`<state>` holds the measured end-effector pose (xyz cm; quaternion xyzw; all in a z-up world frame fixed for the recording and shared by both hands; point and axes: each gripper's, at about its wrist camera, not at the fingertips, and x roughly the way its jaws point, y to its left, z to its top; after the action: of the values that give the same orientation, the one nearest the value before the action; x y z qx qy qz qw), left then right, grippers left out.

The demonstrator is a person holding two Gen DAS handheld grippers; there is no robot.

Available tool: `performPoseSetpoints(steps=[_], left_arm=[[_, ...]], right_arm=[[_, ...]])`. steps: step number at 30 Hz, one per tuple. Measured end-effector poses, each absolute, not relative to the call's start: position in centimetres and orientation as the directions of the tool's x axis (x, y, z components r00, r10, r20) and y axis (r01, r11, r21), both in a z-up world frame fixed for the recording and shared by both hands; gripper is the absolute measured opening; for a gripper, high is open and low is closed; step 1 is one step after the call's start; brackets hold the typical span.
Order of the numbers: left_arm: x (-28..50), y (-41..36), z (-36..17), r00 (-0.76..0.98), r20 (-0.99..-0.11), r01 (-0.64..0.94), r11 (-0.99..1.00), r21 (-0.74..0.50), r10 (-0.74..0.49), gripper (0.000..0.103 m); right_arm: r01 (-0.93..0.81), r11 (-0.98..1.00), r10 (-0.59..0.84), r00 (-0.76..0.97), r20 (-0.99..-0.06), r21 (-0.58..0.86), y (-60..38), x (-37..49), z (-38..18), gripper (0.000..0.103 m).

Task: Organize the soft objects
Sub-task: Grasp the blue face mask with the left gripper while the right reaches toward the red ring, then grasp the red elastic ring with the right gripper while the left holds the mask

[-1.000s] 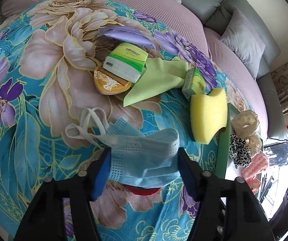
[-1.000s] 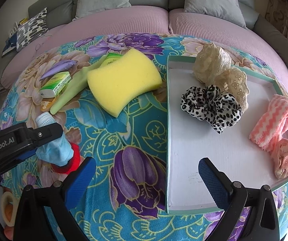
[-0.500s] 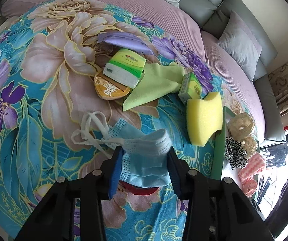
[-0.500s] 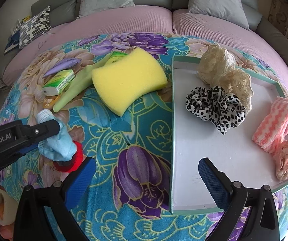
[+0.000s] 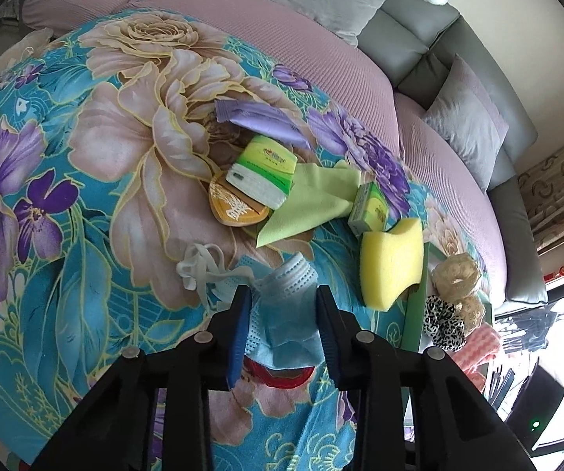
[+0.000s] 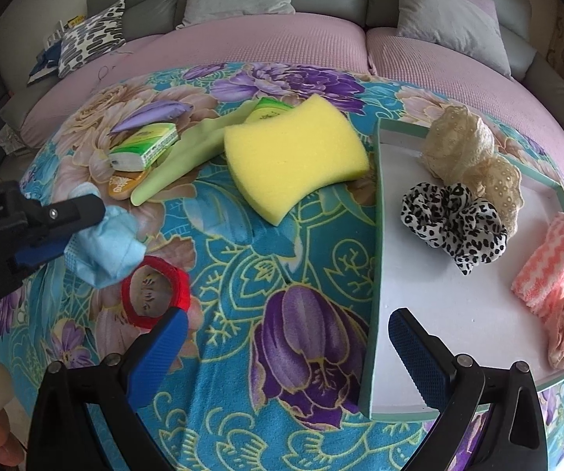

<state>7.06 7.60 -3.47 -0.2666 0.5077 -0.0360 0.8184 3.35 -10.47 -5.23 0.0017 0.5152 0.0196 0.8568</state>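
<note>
A light blue face mask [image 5: 293, 274] is bunched between the blue pads of my left gripper [image 5: 282, 294], whose jaws are closing and pressing on it. Its white ear loops [image 5: 199, 267] trail on the floral cloth. In the right wrist view the mask [image 6: 105, 247] hangs just above a red scrunchie [image 6: 154, 294]. My right gripper [image 6: 286, 316] stands open and holds nothing, over the cloth beside the white tray [image 6: 458, 314]. In the tray lie a leopard scrunchie [image 6: 450, 223], a beige lace scrunchie [image 6: 466, 145] and a pink headband [image 6: 548, 263].
On the cloth lie a yellow sponge [image 6: 295, 157], a green cloth [image 6: 187, 157], a tissue pack [image 6: 144, 151], a purple packet [image 6: 152, 112] and an orange oval item [image 6: 125, 184]. A pink sofa with grey cushions [image 6: 450, 31] curves behind.
The left jaws have narrowed onto the mask, which has bunched up and risen slightly, baring the red scrunchie beneath. The right gripper has hardly moved.
</note>
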Motion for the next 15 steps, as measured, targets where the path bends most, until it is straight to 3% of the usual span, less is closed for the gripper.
performPoseSetpoints(steps=[15], left_arm=[[6.1, 10.9, -2.5, 0.557, -0.777, -0.288, 0.810, -0.510, -0.292, 0.021]], right_arm=[[-0.153, 0.988, 0.093, 0.447, -0.889, 0.026, -6.9, 3.6, -6.3, 0.103]])
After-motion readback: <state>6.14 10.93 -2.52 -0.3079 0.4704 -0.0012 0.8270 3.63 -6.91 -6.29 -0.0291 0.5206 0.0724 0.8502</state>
